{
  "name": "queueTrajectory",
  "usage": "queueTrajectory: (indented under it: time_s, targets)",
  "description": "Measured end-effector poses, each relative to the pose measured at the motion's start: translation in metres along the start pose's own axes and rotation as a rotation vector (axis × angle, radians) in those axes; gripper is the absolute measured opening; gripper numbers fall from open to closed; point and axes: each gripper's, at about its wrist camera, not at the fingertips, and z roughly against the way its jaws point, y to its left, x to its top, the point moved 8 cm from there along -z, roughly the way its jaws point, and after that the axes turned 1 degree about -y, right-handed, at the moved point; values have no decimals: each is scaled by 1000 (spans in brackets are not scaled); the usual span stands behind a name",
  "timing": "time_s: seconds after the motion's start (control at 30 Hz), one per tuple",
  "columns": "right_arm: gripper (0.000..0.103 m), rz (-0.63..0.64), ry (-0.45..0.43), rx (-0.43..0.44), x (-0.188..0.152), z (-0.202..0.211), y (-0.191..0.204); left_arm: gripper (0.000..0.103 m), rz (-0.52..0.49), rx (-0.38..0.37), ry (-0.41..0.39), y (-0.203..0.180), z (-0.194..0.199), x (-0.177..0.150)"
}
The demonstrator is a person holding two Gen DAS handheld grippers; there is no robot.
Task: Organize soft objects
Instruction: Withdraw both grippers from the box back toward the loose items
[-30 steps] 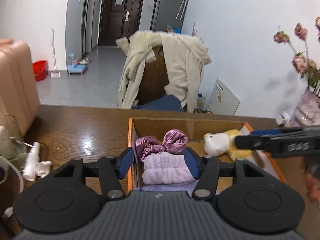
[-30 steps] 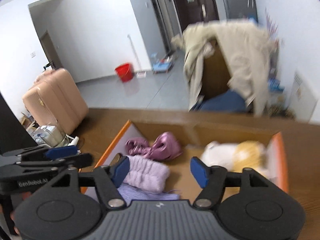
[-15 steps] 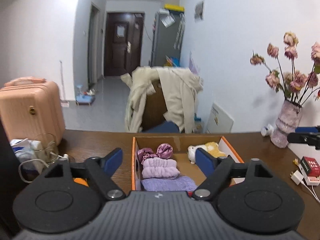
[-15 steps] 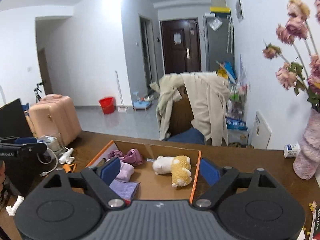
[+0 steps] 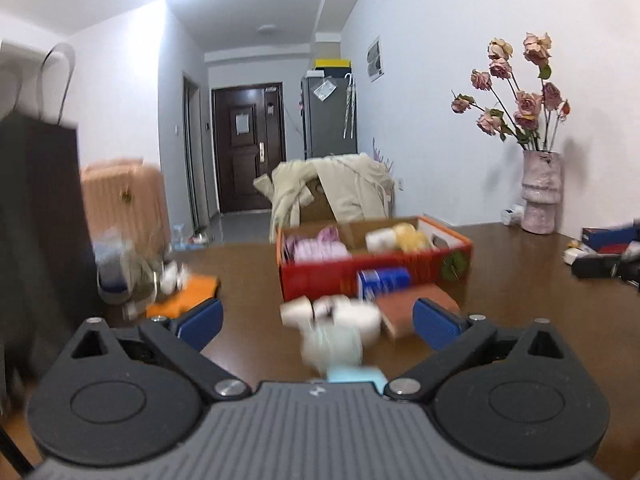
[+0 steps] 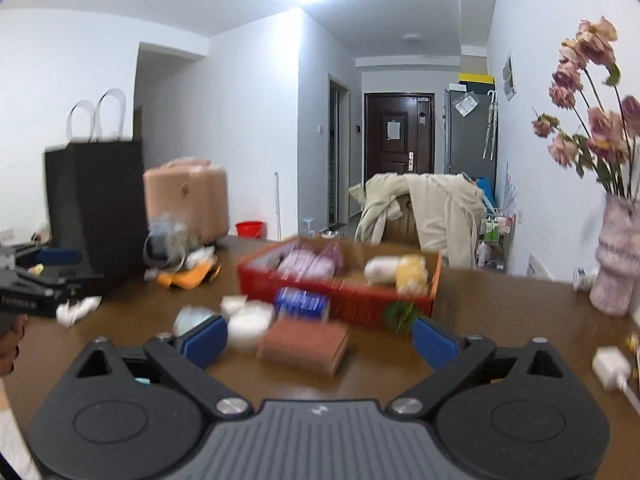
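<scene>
Left view: left hand-held gripper (image 5: 316,322) spread wide, empty; soft stuff sits in the red box (image 5: 374,268) on the desk (image 5: 520,300).

Right view: right hand-held gripper (image 6: 318,338) also apart, empty. Blurry clutter up front could probably get knocked off.

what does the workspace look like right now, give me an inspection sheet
surface: brown wooden table, glossy
job's things: red box holds purple cloths on its left side and a white-and-yellow plush on its right
clutter: brown pad, blue pack, white rolls in front of the box; black bag and vase at the table's sides
grippers: left gripper and right gripper both open, empty
cables: white plug with cord, right edge
surroundings: draped chair, pink suitcase, dark door
</scene>
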Motion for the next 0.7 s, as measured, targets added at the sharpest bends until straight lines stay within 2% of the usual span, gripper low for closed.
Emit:
queueTrajectory:
  time_s: [0.07, 0.13, 0.2, 0.27, 0.33, 0.47, 0.6, 0.7]
  targets:
    - [100, -70, 7, -32, -28, 11, 7, 103, 56, -31, 36, 0, 10, -18]
    - [100, -179, 37, -42, -52, 15, 9, 103, 72, -49, 60, -1, 13, -27]
    - [100, -196, 83, -39, -68, 12, 11, 103, 54, -48, 56, -1, 11, -25]
    - [100, -175, 101, -80, -74, 12, 11, 103, 71, -49, 47, 0, 5, -21]
    - [100, -173, 90, -102, -71, 13, 9, 103, 95, -45, 53, 0, 0, -23]
    - [100, -205, 63, -83, -69, 14, 4, 103, 165, -56, 78, -4, -17, -21]
    - [100, -230, 44, -115, -60, -7, -11, 103, 254, -89, 140, -18, -49, -9]
    - [100, -208, 42, -110, -51, -29, -17, 101, 267, -113, 157, -35, -78, 0]
